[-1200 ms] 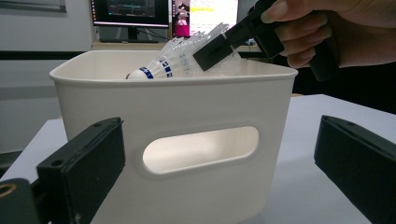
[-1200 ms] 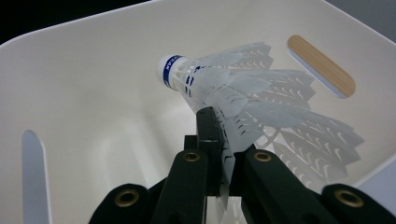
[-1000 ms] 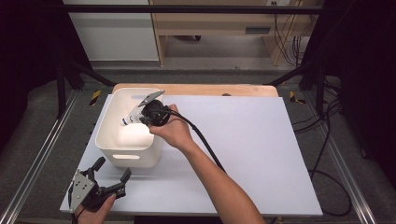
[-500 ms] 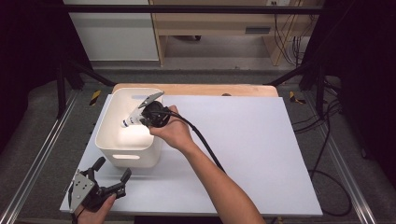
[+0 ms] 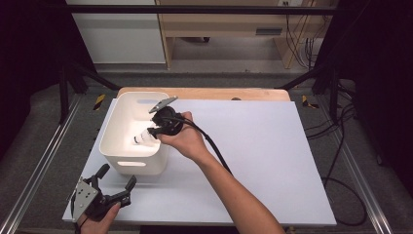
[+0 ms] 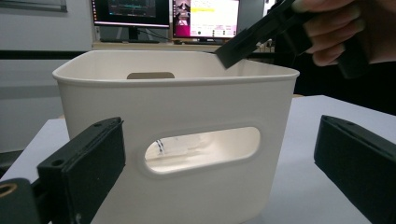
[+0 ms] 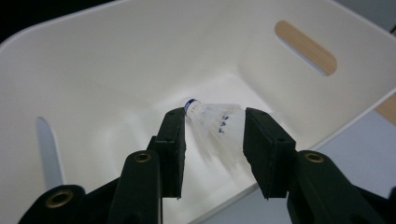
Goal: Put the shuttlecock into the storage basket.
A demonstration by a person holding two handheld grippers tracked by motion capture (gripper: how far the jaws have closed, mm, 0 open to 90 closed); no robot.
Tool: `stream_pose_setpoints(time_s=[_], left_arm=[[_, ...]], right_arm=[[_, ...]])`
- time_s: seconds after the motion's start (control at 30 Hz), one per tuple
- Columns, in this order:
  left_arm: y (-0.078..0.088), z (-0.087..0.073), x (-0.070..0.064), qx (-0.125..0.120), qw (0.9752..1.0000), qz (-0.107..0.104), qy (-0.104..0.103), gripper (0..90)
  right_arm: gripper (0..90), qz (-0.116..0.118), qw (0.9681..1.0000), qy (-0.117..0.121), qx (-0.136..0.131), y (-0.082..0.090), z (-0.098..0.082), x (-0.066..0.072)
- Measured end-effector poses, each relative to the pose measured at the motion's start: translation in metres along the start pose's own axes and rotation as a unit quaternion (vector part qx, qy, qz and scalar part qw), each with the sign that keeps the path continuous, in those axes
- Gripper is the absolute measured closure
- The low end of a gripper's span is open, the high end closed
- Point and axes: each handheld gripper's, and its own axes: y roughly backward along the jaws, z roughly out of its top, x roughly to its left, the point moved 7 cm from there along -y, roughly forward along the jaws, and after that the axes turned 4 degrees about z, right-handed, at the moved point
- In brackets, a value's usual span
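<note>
White shuttlecock (image 7: 219, 122), blue-banded; white bin (image 5: 127, 127); black fingers (image 7: 173, 140)

Overhead light was bright on the table (image 5: 272, 146); surroundings stayed dark. Bin (image 5: 127, 127) interior glared. Shuttlecock (image 7: 219, 123) looked blurred; near jaws soft.

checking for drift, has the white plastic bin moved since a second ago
No. The white plastic bin sits at the same spot against the wooden board's left end.
</note>
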Motion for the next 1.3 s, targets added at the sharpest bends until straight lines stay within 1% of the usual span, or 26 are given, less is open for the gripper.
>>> stream_pose_setpoints(time_s=[0.07, 0.13, 0.27, 0.43, 0.5, 0.77, 1.17, 1.3], left_arm=[[-0.001, 0.0, -0.001, 0.0, 1.0, -0.001, 0.001, 2.2], [-0.001, 0.0, -0.002, 0.001, 1.0, -0.002, -0.002, 2.2], [-0.001, -0.001, -0.002, 0.002, 1.0, -0.002, -0.004, 2.2], [-0.001, -0.001, -0.001, 0.002, 1.0, -0.001, -0.005, 2.2], [-0.001, -0.001, -0.001, 0.002, 1.0, -0.001, -0.005, 2.2], [0.0, 0.0, -0.001, 0.001, 1.0, -0.002, -0.005, 2.2], [0.0, -0.001, -0.001, 0.002, 1.0, -0.002, -0.005, 2.2], [0.0, -0.001, -0.001, 0.002, 1.0, -0.002, -0.005, 2.2]], right_arm=[[57.2, 0.002, 0.9998, 0.0, -0.019, 0.014, 0.002, 0.003], [56.5, 0.0, 0.9995, 0.002, -0.032, 0.025, 0.002, 0.005], [55.1, 0.001, 0.9989, 0.003, -0.046, 0.04, 0.0, 0.008], [53.2, 0.004, 0.9982, 0.002, -0.061, 0.052, -0.001, 0.011], [52.6, 0.005, 0.9978, 0.002, -0.066, 0.055, 0.0, 0.013], [51.4, 0.004, 0.9973, 0.003, -0.074, 0.061, 0.002, 0.016], [49.6, 0.0, 0.9969, 0.002, -0.079, 0.067, 0.003, 0.013], [46.9, -0.005, 0.9971, 0.0, -0.077, 0.069, 0.002, 0.011]])
